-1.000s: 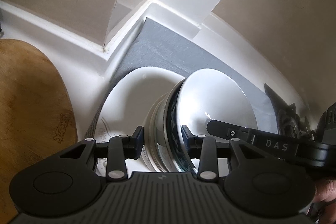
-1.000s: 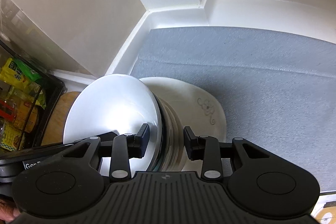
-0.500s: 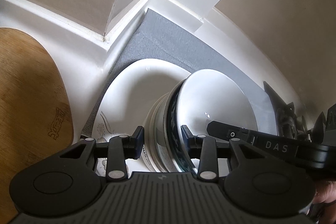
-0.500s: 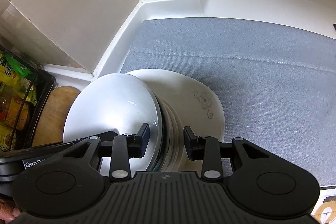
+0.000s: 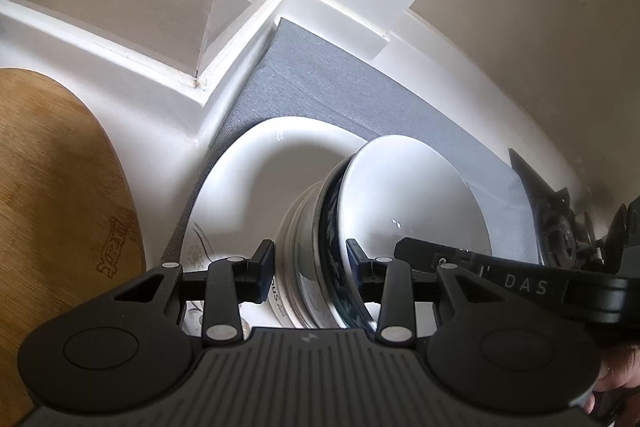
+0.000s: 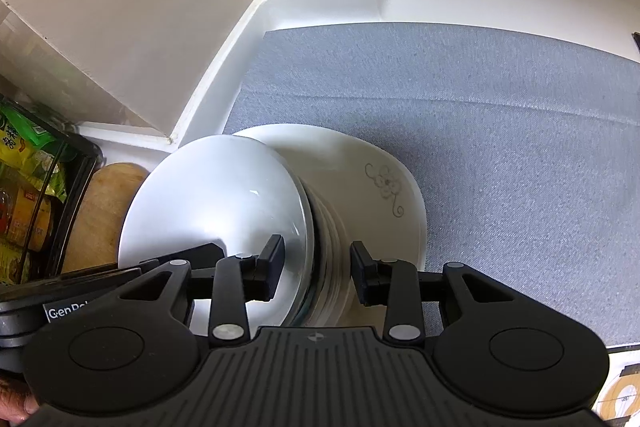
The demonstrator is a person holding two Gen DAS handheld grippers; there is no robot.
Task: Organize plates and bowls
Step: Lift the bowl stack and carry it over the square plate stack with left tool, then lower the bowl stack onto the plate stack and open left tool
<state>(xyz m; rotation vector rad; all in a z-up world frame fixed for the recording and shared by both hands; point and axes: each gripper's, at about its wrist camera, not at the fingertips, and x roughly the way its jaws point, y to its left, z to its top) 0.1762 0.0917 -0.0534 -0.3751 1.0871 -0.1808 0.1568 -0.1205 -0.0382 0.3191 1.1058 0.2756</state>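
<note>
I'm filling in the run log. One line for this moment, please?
left gripper: around bowls | right gripper: around same stack | plate: under bowls, on mat | grip contact: unclear

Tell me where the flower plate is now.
The flower plate lies under the bowl stack on the grey mat, near its left corner, in both views.

Top bowl (image 6: 212, 203): plain white inside
Bowl under it (image 5: 332, 251): dark blue with white marks outside
Plate (image 6: 384, 195): white with a thin grey flower
Mat (image 6: 500, 147): grey-blue cloth
Cutting board (image 5: 52, 195): brown wood with a dark stamp
Packet (image 6: 24, 143): green and yellow
</note>
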